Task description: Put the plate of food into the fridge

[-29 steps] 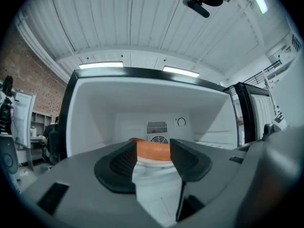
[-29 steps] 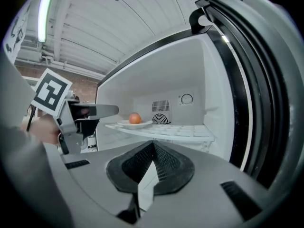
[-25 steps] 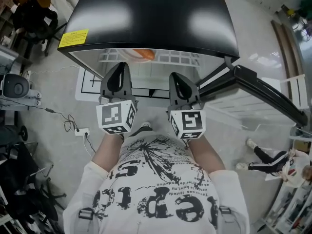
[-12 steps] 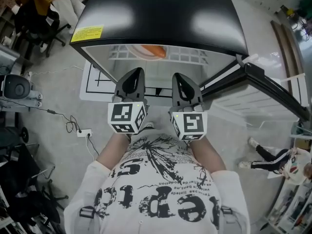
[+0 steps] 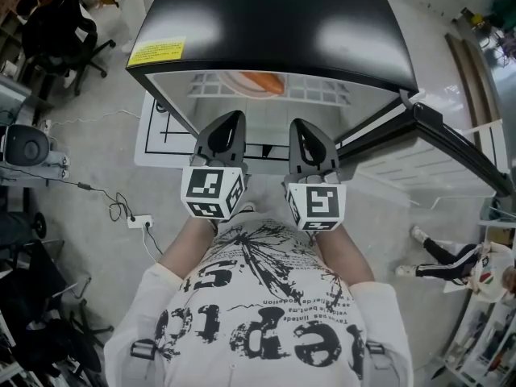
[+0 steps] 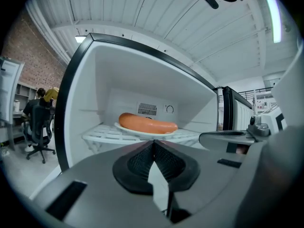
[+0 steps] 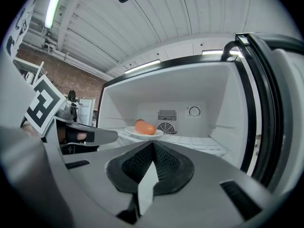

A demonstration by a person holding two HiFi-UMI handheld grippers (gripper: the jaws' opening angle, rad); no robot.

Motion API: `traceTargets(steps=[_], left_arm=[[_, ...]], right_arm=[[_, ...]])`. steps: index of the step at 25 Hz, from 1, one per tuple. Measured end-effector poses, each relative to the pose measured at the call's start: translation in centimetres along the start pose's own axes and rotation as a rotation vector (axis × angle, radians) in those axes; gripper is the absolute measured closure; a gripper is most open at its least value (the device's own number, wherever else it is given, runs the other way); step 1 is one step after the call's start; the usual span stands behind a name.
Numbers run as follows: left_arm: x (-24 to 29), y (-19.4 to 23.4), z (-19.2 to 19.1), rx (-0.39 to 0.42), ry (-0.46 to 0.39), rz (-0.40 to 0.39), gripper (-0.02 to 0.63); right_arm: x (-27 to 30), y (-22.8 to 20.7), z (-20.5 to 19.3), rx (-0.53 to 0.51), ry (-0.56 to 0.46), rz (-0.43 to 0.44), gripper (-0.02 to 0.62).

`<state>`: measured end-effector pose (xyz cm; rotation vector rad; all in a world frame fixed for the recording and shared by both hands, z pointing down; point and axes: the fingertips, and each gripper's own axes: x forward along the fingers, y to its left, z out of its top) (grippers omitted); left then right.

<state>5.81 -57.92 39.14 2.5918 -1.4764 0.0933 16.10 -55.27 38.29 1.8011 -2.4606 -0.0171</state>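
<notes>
A white plate (image 6: 145, 131) with an orange sausage (image 6: 147, 123) rests on the white wire shelf (image 6: 102, 136) inside the open fridge. The plate (image 7: 144, 133) and sausage (image 7: 145, 127) also show in the right gripper view, and the sausage (image 5: 263, 81) peeks out under the fridge's black top in the head view. My left gripper (image 5: 225, 129) and right gripper (image 5: 310, 139) hover side by side in front of the fridge opening, apart from the plate. Both are shut with nothing between their jaws.
The fridge door (image 5: 451, 156) stands open to the right. A person sits on an office chair (image 6: 40, 129) far left. Cables and a power strip (image 5: 133, 218) lie on the floor at the left. Another person (image 5: 451, 263) is at the right edge.
Both grippers have drawn slightly closer together before the fridge opening; the view has shifted so the fridge sits a little more to the right. The plate stays on the shelf.
</notes>
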Motion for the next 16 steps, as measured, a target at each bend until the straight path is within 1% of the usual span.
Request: traceTargets(steps=[5,10,16], left_arm=[[0.0,-0.1,0.8,0.009,-0.031,-0.025,0.6],[-0.1,-0.1,0.9,0.008,-0.038,-0.031,0.6],[-0.2,-0.5,-0.2,0.018,0.008,-0.064,0.6]], right_arm=[[-0.1,0.1,0.6,0.028,-0.026,-0.014,0.594],[-0.2,0.4,0.2,0.027,-0.014,-0.017,0.594],[-0.3,0.6,0.5,0.006,-0.032,-0.038,0.594]])
